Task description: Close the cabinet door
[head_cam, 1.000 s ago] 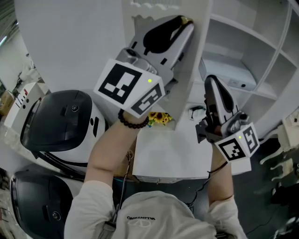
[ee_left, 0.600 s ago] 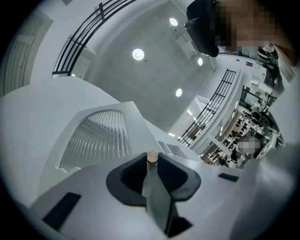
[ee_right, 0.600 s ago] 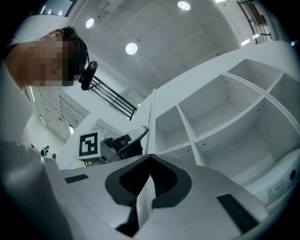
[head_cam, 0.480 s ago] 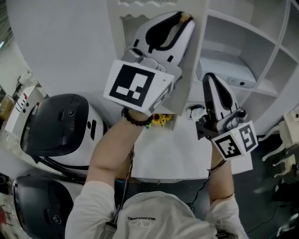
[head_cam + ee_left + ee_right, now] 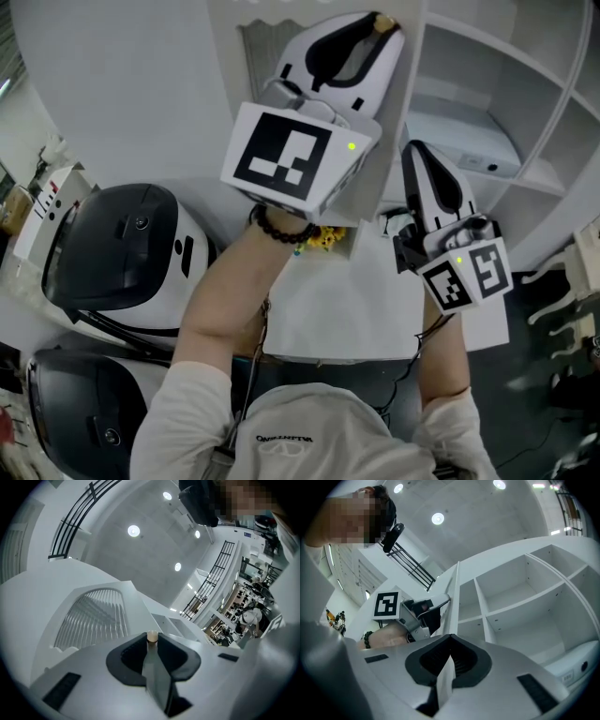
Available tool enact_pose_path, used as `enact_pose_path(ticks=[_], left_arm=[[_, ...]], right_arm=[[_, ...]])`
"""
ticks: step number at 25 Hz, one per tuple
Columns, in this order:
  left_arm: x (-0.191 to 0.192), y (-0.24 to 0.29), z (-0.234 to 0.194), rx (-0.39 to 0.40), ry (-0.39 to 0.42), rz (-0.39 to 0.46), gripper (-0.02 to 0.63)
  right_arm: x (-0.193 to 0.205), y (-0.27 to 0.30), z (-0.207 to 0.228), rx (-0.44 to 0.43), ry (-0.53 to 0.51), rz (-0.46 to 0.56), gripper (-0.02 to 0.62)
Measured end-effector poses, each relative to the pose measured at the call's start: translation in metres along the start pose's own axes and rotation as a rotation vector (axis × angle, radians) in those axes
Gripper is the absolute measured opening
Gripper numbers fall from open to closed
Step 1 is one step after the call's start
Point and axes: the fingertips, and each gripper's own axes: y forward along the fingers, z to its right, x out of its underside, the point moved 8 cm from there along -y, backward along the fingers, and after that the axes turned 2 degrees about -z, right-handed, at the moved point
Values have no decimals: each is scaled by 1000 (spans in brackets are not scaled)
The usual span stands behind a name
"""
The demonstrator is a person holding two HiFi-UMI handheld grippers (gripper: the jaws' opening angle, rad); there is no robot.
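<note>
The white cabinet door (image 5: 394, 103) stands ajar in front of the open shelves (image 5: 487, 103). It has a louvred arched panel (image 5: 93, 616). My left gripper (image 5: 375, 28) is raised and shut on the door's free edge, just below a small beige knob (image 5: 152, 636) that shows at its tip. My right gripper (image 5: 414, 155) points up lower down the same edge. In the right gripper view the white edge of the door (image 5: 454, 588) runs down between that gripper's (image 5: 450, 639) closed jaws. My left gripper (image 5: 419, 613) shows there on the door's far side.
A white box-shaped device (image 5: 469, 141) sits on a shelf inside the cabinet. Two black-and-white rounded machines (image 5: 122, 244) (image 5: 84, 403) stand at the left. A white tabletop (image 5: 328, 309) lies below my hands, with small yellow flowers (image 5: 323, 239) on it.
My left gripper has shifted right and rolled, and the door edge has moved right with it toward the shelves. My right gripper has shifted slightly, staying on the edge.
</note>
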Motion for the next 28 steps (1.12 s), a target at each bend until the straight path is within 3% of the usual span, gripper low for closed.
enact_pose_path(ticks=[10, 28], left_arm=[[10, 17, 1, 5, -1, -54, 72], [33, 41, -4, -11, 42, -67, 75]], right_arm=[[14, 6, 12, 2, 16, -22, 11], [36, 15, 33, 18, 39, -45, 11]])
